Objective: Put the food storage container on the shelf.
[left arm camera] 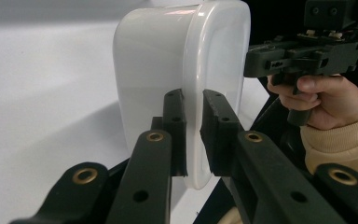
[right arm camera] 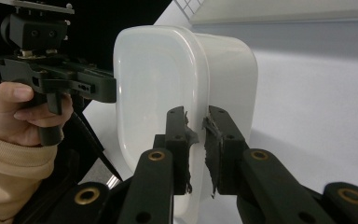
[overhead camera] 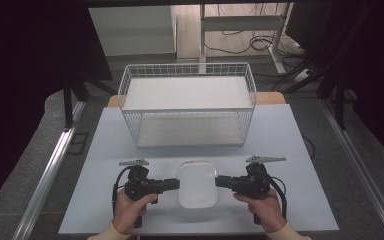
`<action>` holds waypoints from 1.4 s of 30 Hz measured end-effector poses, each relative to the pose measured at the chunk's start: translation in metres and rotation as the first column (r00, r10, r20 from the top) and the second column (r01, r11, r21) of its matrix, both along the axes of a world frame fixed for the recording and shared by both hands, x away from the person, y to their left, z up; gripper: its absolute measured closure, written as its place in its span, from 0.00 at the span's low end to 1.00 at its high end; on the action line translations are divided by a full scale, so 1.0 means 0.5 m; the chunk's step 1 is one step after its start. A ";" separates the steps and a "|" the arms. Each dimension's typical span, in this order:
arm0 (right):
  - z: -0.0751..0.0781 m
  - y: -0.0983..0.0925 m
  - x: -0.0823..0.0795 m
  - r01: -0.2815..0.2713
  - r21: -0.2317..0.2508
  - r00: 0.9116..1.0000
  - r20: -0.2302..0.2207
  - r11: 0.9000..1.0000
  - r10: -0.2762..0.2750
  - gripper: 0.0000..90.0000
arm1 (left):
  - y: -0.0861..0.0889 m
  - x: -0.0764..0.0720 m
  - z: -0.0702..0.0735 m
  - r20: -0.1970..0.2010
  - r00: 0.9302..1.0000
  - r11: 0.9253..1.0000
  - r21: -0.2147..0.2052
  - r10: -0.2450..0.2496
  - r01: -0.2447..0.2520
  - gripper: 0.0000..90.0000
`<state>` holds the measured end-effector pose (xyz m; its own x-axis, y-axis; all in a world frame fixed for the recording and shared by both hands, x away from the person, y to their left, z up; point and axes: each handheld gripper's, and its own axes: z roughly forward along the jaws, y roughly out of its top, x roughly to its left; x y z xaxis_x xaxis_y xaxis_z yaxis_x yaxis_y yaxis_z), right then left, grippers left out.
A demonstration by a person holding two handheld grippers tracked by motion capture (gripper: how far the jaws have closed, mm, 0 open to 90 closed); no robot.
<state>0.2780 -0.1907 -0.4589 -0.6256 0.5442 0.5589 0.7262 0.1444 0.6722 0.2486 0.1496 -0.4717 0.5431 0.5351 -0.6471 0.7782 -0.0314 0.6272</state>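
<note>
A white lidded plastic container (overhead camera: 197, 184) lies flat on the pale table (overhead camera: 280, 135) near its front edge, between my two grippers. My left gripper (overhead camera: 177, 183) comes in level from the left and is shut on the container's left rim; in the left gripper view the container (left arm camera: 168, 51) has its rim pinched by that gripper (left arm camera: 193, 100). My right gripper (overhead camera: 216, 181) comes in from the right, shut on the opposite rim. The right gripper view shows the container (right arm camera: 154, 74) with its edge clamped by that gripper (right arm camera: 196, 114). A hand holds each gripper.
A white wire basket (overhead camera: 187, 110) with two shelf levels stands behind the container, across the middle of the table. Bare table lies on either side of it. Metal rails run along both table sides, with cables on the floor at the back.
</note>
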 end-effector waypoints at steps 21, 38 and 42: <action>0.048 0.009 0.027 -0.001 0.002 0.999 0.053 1.000 0.001 0.88 | 0.009 0.032 0.051 0.053 0.999 1.000 0.008 -0.011 0.010 0.90; 0.147 0.018 0.089 0.001 -0.005 0.990 0.138 1.000 -0.001 0.88 | 0.018 0.102 0.147 0.128 0.992 1.000 0.003 -0.012 0.012 0.90; 0.176 0.023 0.106 0.001 -0.009 0.987 0.158 1.000 0.001 0.88 | 0.021 0.116 0.167 0.142 0.990 1.000 0.004 -0.017 0.016 0.90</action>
<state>0.3309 -0.1794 -0.3707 -0.7058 0.5488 0.4480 0.6110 0.1515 0.7770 0.3068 0.1603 -0.3881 0.6381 0.5272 -0.5612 0.6808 -0.0459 0.7310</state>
